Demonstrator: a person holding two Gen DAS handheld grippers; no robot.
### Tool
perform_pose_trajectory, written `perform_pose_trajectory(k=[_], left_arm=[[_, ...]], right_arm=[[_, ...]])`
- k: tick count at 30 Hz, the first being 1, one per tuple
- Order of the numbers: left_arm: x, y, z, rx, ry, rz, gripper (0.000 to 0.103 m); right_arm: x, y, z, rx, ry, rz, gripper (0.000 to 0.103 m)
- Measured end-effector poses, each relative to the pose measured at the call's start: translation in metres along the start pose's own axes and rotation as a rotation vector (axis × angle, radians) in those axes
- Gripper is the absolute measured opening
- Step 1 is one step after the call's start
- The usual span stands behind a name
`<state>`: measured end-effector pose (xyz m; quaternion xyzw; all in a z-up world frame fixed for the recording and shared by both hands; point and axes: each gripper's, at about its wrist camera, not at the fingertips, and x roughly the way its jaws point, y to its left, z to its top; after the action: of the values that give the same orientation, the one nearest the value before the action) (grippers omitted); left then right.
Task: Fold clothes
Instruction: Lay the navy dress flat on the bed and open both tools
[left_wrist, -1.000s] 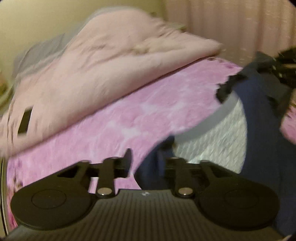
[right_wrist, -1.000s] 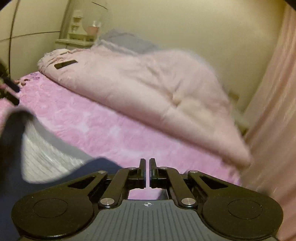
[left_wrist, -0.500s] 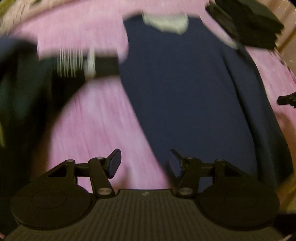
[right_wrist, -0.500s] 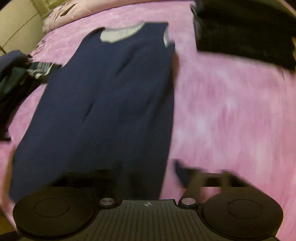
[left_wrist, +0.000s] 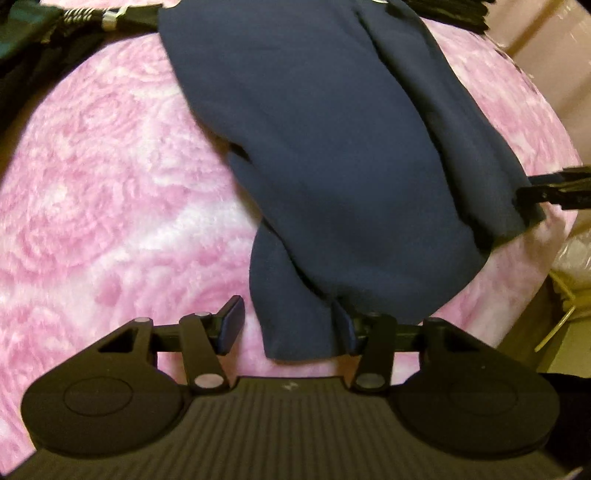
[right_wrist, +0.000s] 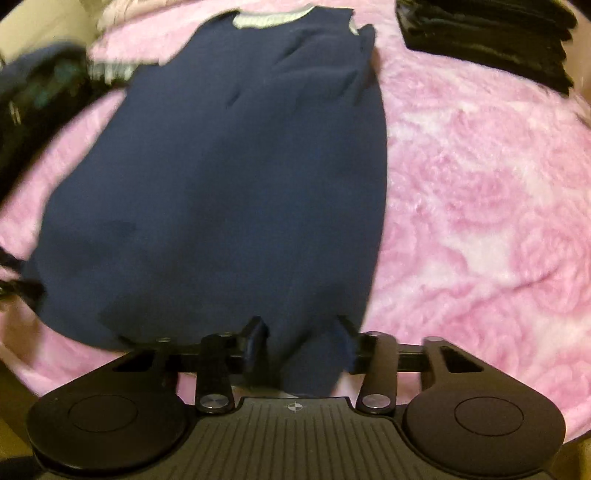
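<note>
1. Two tools work one navy garment (right_wrist: 229, 177), which lies lengthwise on the pink bed cover (right_wrist: 480, 192) with its grey-trimmed neck (right_wrist: 271, 19) at the far end and its hem toward the person.
2. The left tool (left_wrist: 284, 328) is spread wide, with a hanging tab of the hem lying between its fingers and against the right-hand pad; nothing is pinched. The right tool (right_wrist: 299, 341) is spread too, straddling the near edge of the cloth, and no squeeze shows.
3. Each tool sits at one near corner, likely because holding both corners keeps the hem straight when it is carried toward the neck. Whether the garment has just been laid out or is about to be taken up, this moment cannot settle.
4. The right wrist view shows the whole length, fairly flat, with a few creases near the shoulders. It also shows a dark folded stack (right_wrist: 487, 40) well apart at far right and a heap of other clothes (right_wrist: 40, 96) at far left.
5. The left wrist view shows what that one hides: one long side of the garment is doubled in a lengthwise ridge (left_wrist: 436, 122), and the near edge bunches unevenly, so the cloth is not truly flat. The other tool's tip pokes in at its right edge.
</note>
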<state>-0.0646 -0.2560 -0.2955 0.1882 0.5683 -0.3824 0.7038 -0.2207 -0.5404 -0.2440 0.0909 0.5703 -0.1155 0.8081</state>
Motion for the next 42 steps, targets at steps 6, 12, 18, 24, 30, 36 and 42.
perform_pose_trajectory(k=[6,12,18,24,30,36,42], left_arm=[[0.000,-0.008,-0.004,0.057,-0.029,0.002,0.012],[-0.035,-0.024,0.000,0.072,-0.074,0.014,0.001],[-0.057,-0.043,-0.003,0.031,-0.033,0.015,0.001],[-0.032,-0.049,-0.017,-0.056,0.044,0.099,0.023],[-0.035,-0.029,-0.024,-0.209,-0.003,0.112,0.036],[-0.009,-0.011,-0.026,-0.264,0.006,0.020,0.036],[-0.047,-0.006,-0.027,-0.227,-0.039,-0.033,0.000]], right_arm=[[0.001,0.007,0.008,-0.015,0.020,-0.014,0.002],[-0.069,-0.077,0.003,0.234,-0.091,-0.035,0.000],[-0.076,-0.142,-0.023,0.314,-0.097,-0.038,0.000],[-0.062,-0.180,-0.042,0.316,-0.095,-0.003,0.065],[-0.020,-0.156,-0.033,0.288,-0.052,0.166,0.064],[0.005,-0.151,-0.030,0.244,0.008,0.138,0.000],[-0.036,-0.152,-0.033,0.152,0.053,0.071,0.000]])
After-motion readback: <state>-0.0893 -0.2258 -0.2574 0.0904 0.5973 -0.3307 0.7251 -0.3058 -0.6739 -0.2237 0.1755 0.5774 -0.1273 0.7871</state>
